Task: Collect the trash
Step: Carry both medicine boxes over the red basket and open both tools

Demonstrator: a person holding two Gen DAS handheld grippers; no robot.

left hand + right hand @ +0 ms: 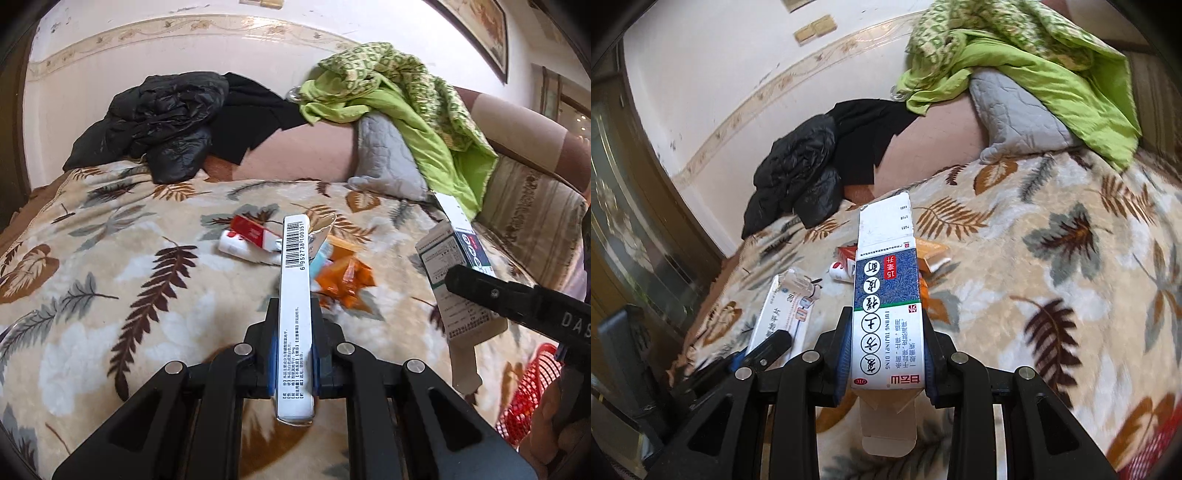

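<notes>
Bed or couch covered by a cream blanket [122,236] printed with brown and grey leaves; pale wall with a patterned border behind. At the back lie a black jacket [159,122], a grey cushion [388,155] and a green cloth [399,85] draped over it.

Hidden or unclear: a red mesh basket [532,391] shows only as a slice at the lower right of the left wrist view, cut off by the frame edge and a hand. A small heap of litter sits mid-blanket: a red and white packet [247,236] and orange wrappers [347,277], partly covered by the held box and blurred; other pieces in the heap cannot be made out.

Left gripper [294,314]: jaws pressed onto a slim white box [293,266], held on its narrow edge. Long axis runs straight away from the camera, barcode end pointing out toward the litter heap, near end sticking back past the pads. It is held above the blanket.

Right gripper [886,325]: jaws pinching a blue and white carton [886,280] by its long sides. Long axis also runs away from the camera, with the far flap open and up and the near flap hanging open below the jaws. In the left wrist view this carton [454,258] appears at the right, above the blanket.
</notes>
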